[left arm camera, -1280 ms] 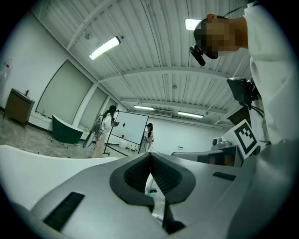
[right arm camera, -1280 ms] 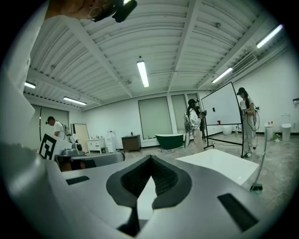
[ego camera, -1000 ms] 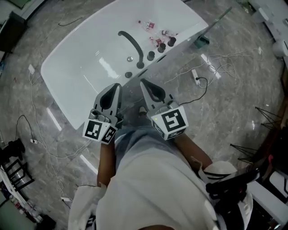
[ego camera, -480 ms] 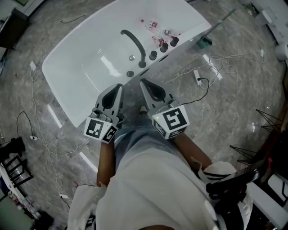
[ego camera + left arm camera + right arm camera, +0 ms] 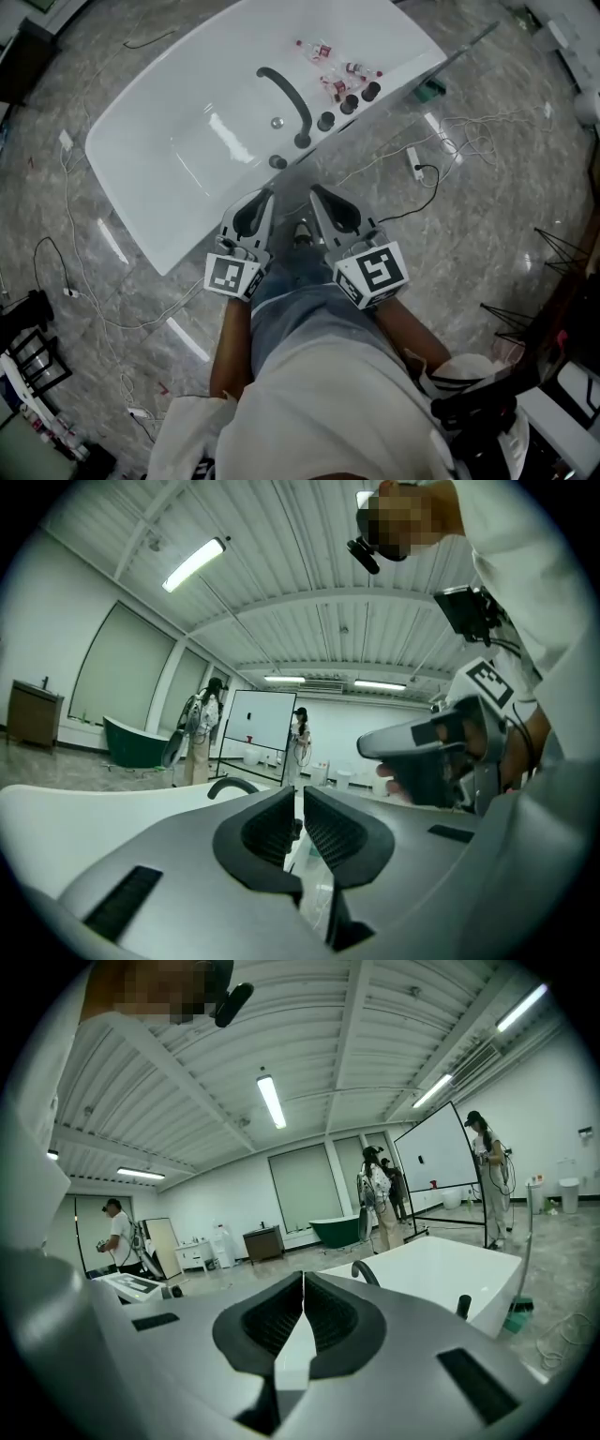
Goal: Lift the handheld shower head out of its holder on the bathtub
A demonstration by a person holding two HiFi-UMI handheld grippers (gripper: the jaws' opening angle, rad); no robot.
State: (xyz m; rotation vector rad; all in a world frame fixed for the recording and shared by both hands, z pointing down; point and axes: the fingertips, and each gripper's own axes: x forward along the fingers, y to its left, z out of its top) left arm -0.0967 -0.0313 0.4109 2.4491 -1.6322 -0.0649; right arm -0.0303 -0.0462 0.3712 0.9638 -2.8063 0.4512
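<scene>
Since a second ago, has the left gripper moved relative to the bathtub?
Yes. In the head view the left gripper has shifted right along the bathtub's near rim, away from its near corner, and looks lower.

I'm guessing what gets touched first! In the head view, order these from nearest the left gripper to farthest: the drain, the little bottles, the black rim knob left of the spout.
1. Black rim knob: just ahead, near edge.
2. Drain: farther in, on the bottom.
3. Little bottles: far end.
</scene>
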